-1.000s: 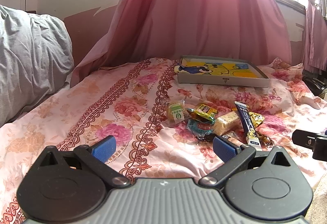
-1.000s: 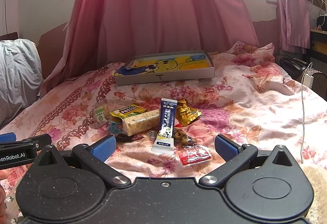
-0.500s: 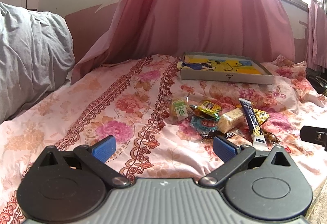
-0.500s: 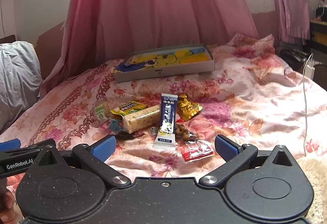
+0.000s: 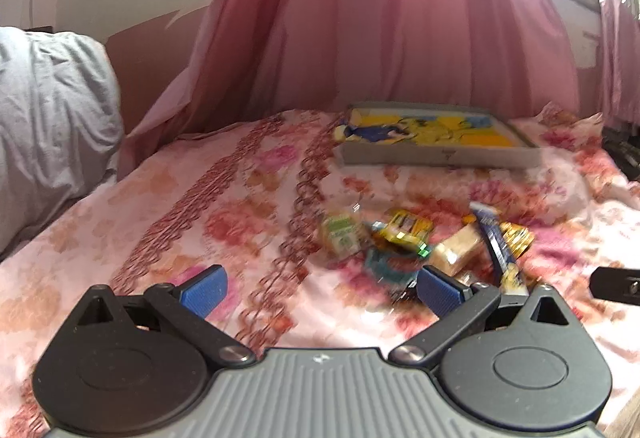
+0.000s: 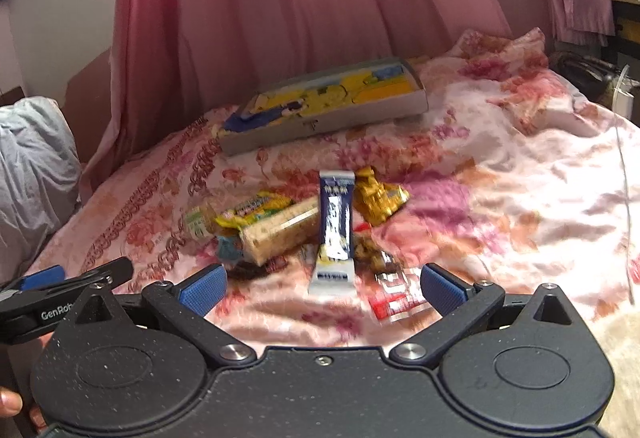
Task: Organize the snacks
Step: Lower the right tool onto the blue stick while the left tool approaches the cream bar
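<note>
- Right gripper (image 6: 320, 288): jaws spread wide, nothing held, hovering low over the floral bedspread (image 6: 500, 198).
- Directly ahead between those fingers: blue-and-white stick pack (image 6: 335, 234), lying lengthwise and pointing away. Best first pick, probably; approach straight along its length and close across the narrow width.
- Just inside the right-hand finger: small red-and-white wrapper (image 6: 394, 294), flat on the cloth. Worth keeping clear of when descending, to avoid dragging it along.
- Left of the stick pack and touching it: pale grain bar (image 6: 280, 236), with a yellow packet (image 6: 252, 210) resting over it and a gold foil packet (image 6: 378, 198) off to the right. Crowded heap, so a shallow, narrow pinch likely safer than a deep scoop.
- Left gripper (image 5: 320, 292): likewise wide and empty, snack pile ahead and to its right; image blurred, detail unclear.
- Farthest ahead: shallow grey box (image 6: 320, 124) with a yellow cartoon lining, well apart from the heap; the likely destination, open side up.
- Soft bedding underneath: light downward pressure advisable.
</note>
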Tool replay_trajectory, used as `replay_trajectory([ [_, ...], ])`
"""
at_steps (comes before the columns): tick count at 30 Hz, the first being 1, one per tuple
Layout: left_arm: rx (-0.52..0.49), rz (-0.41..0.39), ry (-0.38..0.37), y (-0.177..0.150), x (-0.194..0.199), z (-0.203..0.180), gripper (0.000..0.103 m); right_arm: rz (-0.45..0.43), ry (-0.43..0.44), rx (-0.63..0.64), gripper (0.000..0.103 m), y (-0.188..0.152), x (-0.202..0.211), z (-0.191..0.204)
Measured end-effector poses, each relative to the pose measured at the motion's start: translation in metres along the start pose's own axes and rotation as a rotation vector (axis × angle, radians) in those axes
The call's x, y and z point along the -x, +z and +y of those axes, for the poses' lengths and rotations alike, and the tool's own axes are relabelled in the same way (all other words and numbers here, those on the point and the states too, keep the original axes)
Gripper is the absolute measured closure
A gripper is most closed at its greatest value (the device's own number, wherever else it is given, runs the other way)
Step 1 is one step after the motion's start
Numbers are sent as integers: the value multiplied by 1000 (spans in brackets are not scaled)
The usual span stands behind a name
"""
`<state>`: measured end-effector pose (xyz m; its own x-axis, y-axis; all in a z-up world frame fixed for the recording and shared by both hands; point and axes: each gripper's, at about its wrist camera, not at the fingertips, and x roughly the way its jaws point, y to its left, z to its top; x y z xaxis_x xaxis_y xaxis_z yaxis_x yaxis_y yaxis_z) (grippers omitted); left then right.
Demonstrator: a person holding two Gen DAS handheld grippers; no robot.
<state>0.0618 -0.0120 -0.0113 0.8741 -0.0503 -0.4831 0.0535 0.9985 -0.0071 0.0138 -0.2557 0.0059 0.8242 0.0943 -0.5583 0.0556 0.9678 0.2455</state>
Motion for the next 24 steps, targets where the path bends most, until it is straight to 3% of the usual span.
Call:
replay_trajectory([
  [5,6,-10,-72,17,-25,-10,0,-18,18,49,1,18,-17,-5],
  [13,-49,7,-86,36,-70,-36,0,25,3,86,1,48,-61,-20],
  [20,-134,12,-117,48,-99,-52,0,115,8,134,1,62,-108,-29],
  [24,-158,46,-90,54,-117,-56,0,179,17,201,1,57,-138,-29],
])
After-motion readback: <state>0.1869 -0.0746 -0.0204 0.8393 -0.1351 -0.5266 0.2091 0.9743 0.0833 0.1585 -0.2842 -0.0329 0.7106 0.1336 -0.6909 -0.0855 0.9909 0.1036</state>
